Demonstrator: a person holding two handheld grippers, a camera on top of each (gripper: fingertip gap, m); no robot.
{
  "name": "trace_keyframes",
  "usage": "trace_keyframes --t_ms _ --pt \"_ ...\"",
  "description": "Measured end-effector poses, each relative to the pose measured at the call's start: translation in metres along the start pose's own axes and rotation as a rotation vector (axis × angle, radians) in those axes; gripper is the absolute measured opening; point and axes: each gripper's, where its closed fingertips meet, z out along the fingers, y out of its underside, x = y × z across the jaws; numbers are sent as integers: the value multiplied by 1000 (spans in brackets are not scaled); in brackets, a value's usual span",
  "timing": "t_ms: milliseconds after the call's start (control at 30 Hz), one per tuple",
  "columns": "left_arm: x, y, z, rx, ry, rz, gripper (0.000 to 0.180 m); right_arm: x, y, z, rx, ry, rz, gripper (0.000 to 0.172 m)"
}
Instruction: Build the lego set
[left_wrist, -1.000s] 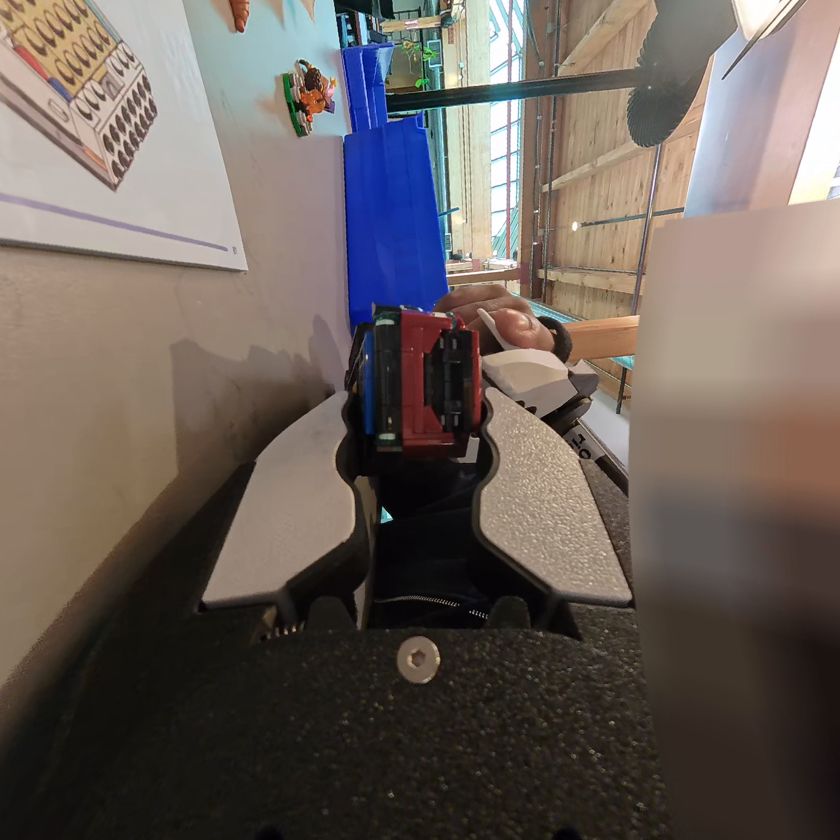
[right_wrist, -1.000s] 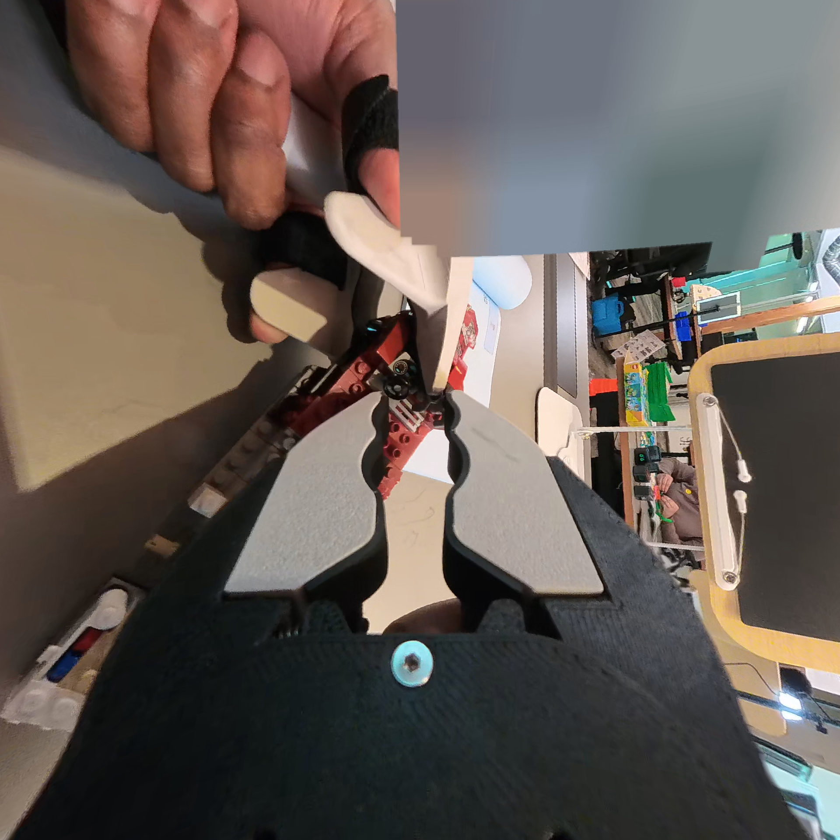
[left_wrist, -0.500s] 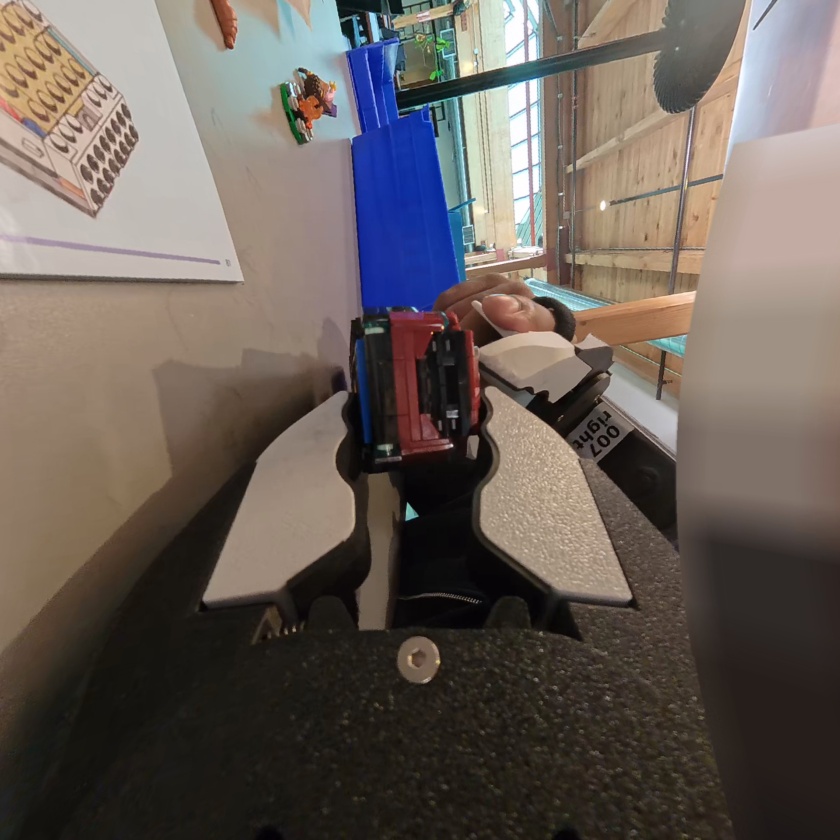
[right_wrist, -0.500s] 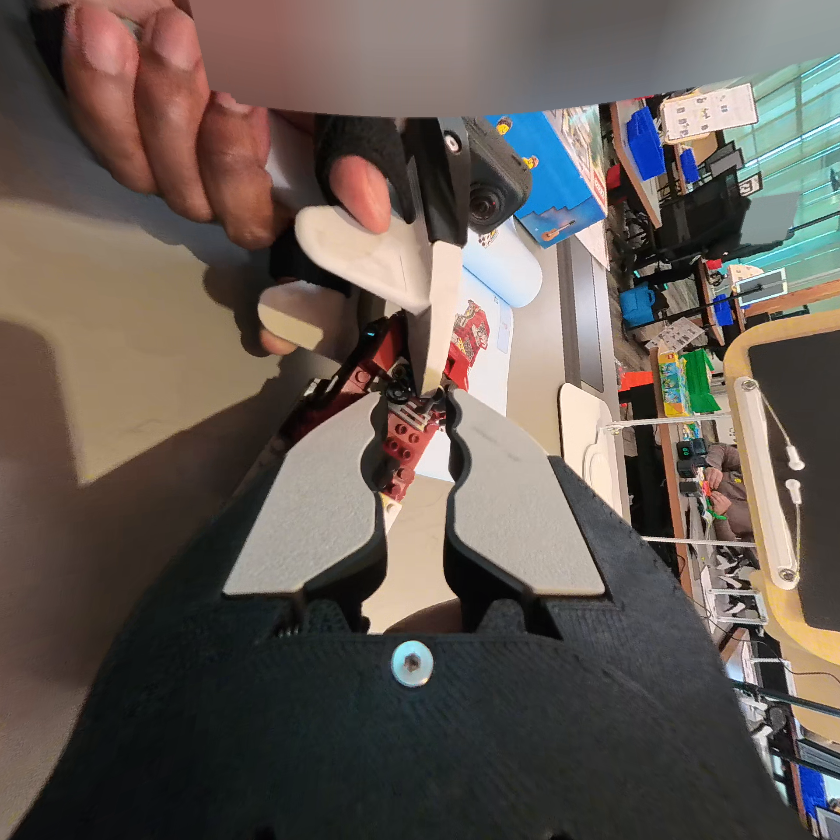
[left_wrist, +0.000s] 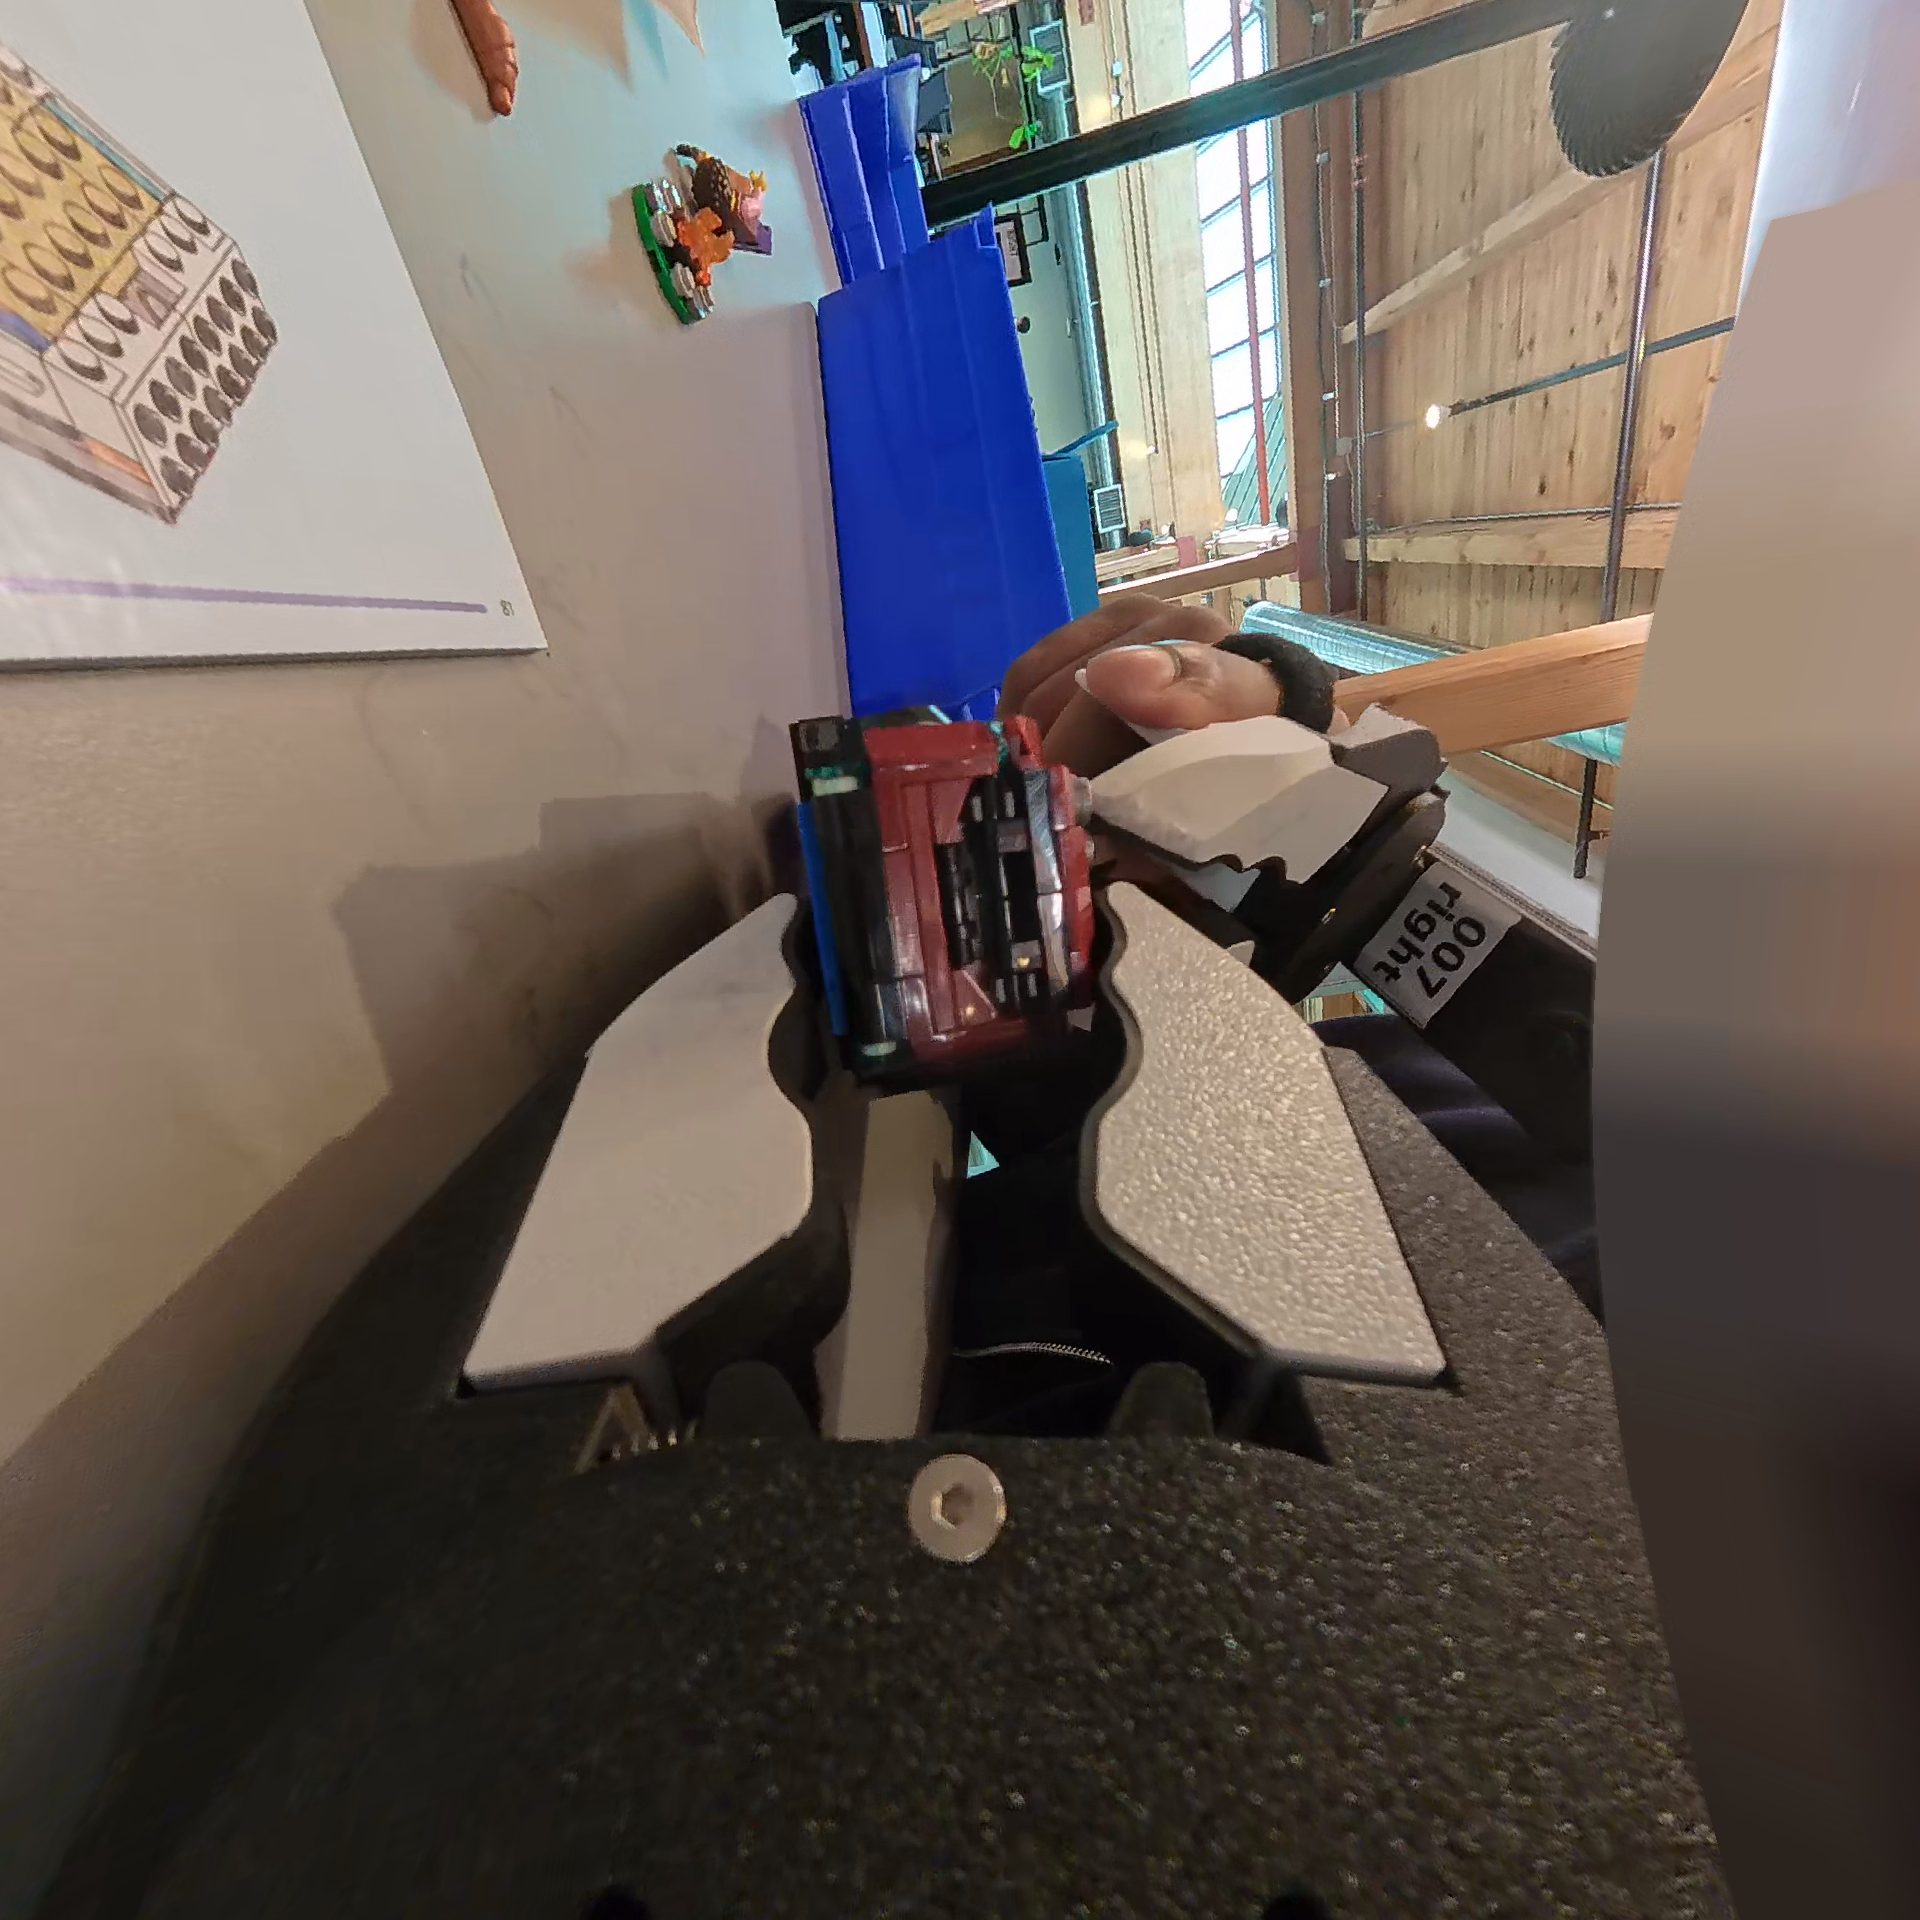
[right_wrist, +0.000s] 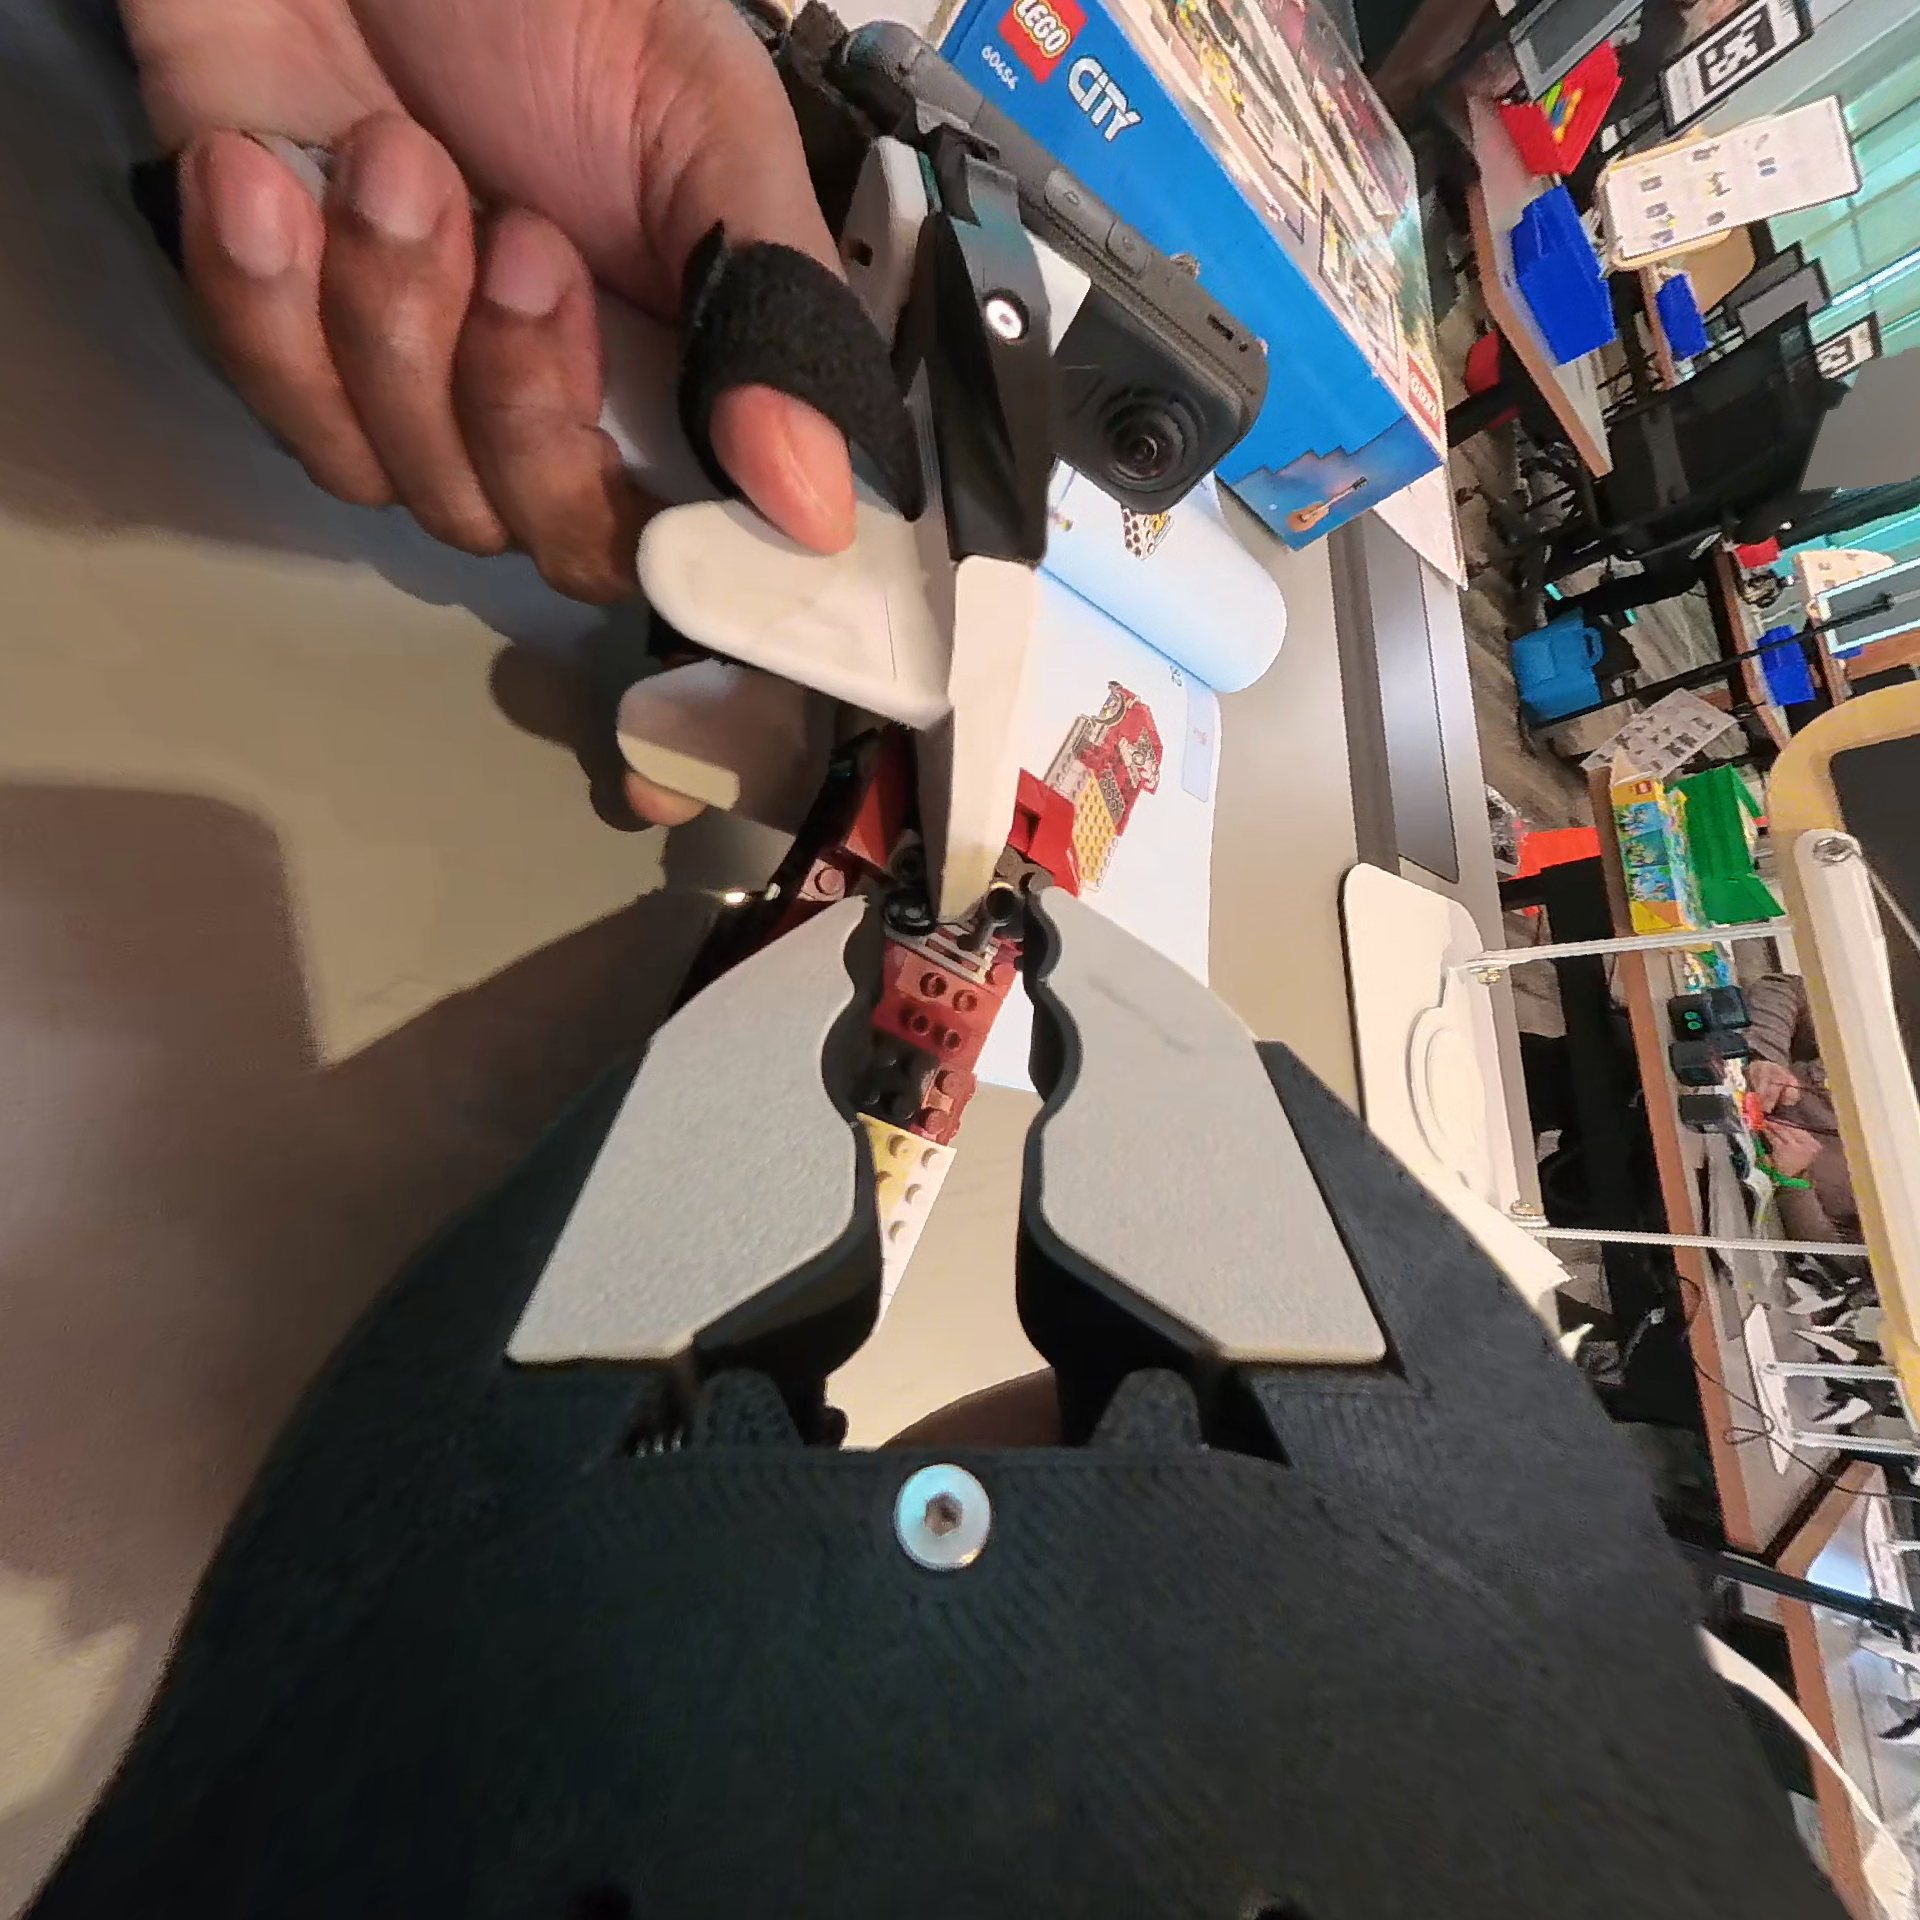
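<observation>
Left gripper (left_wrist: 951, 935): clamped on a dark red and black brick model (left_wrist: 951, 894); both grey fingers (left_wrist: 1226, 1122) press its sides, and the model stands out past the tips, held off the table.
Right gripper (right_wrist: 951, 925): its fingers stand a little apart at the model's (right_wrist: 930, 1013) studded face; a small black wheel-like part (right_wrist: 909, 914) lies at the left tip and a dark peg (right_wrist: 997, 909) at the right tip. Whether the pads press on any of these I cannot tell.
Model: between the two grippers, with red and black bricks, a blue strip on its left side in the left wrist view, and a pale yellow plate (right_wrist: 909, 1174) at its near end in the right wrist view.
Meeting of grippers: in the left wrist view the right gripper's white finger (left_wrist: 1226, 790) touches the model's right edge; in the right wrist view a white finger (right_wrist: 977, 748) of the left gripper comes down onto the model from the far side.
Hands: one hand (right_wrist: 499, 260) grips the left gripper's handle, a black strap round the thumb; another hand (left_wrist: 1132, 675) shows behind the model on the right gripper.
Table (left_wrist: 260, 935): beige.
Booklet (left_wrist: 239, 416): open on the table, far left of the model, with brick drawings.
Blue box (right_wrist: 1195, 208): beyond the booklet, far right.
Blue bin (left_wrist: 935, 468): behind the model.
Small brick figure (left_wrist: 696, 229): far off on the table, orange and green.
</observation>
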Motion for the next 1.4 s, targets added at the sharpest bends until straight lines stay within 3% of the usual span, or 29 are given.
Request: trace_keyframes --t_ms 700,933,1400 --pt "0 1 0 -7 -10 14 49 1 -1 0 62 -57 134 26" --pt "-4 1 0 8 63 -139 49 -1 1 4 57 -55 125 25" --pt "1 -3 -2 27 107 -169 49 2 -3 2 99 -49 150 28"
